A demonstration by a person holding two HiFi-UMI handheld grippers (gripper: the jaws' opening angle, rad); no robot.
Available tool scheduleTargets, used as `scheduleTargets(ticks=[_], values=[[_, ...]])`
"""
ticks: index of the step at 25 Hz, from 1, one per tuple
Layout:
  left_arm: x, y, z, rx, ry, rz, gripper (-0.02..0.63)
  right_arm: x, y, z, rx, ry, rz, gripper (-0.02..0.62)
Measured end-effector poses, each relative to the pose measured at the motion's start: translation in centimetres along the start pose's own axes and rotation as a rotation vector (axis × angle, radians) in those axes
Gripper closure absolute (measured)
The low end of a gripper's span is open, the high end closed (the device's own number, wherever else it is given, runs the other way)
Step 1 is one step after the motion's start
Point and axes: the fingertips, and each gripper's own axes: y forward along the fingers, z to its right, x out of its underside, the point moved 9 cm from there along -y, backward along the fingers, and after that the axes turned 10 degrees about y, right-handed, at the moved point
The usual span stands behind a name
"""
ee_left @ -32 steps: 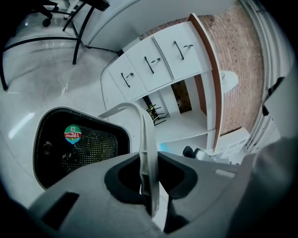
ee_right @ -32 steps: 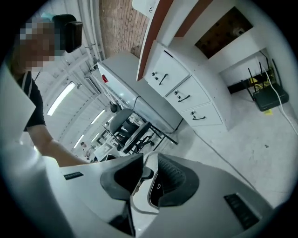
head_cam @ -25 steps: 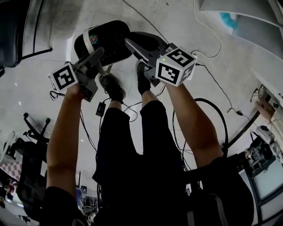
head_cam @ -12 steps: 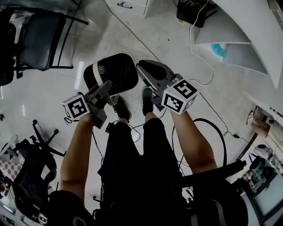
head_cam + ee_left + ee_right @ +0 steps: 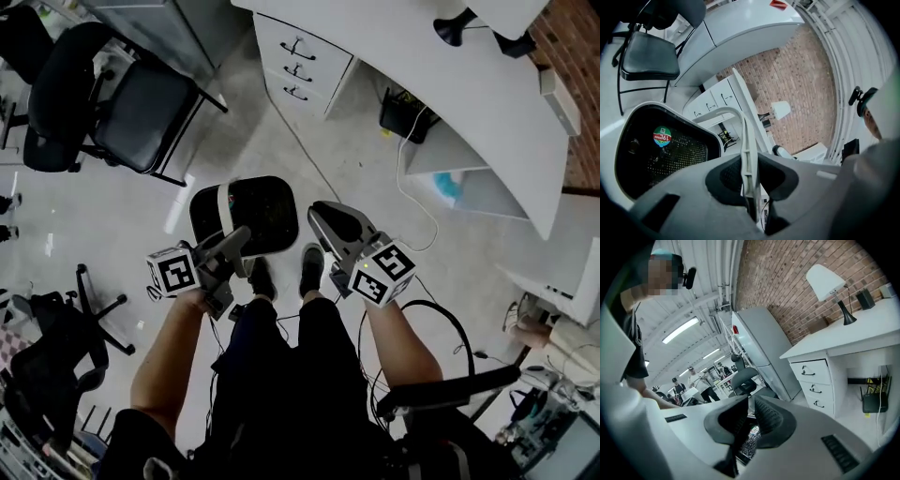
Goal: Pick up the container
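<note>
Head view: container point(image 5: 267, 211) held aloft

Left gripper point(image 5: 750, 176) clamped the black container's white handle point(image 5: 749, 150). Right gripper point(image 5: 747, 420), jaws just closing, pinched its dark rim. The container hung above the floor point(image 5: 234, 112), short of the desk point(image 5: 441, 84).

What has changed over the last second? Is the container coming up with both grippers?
Yes. Both grippers have risen and the black container has come up with them, away from the floor by the person's shoes. The right gripper has just been closing its jaws, and the container's rim is between them. Unchanged: the left gripper stays clamped on the white handle.
</note>
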Motion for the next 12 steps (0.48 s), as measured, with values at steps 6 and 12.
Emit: scheduleTargets(ticks=[6,12], values=[[-1.8,-3.0,5.0,0.067,-0.057,0.081,0.541,-4.5,-0.9,-4.1,-0.014,-0.088,0.010,0.558],[-2.6,-4.8,10.4,0.120,-0.065,0.115,0.543,-8.2,-2.3,-8.0,-0.042,-0.146,-0.005,0.561]])
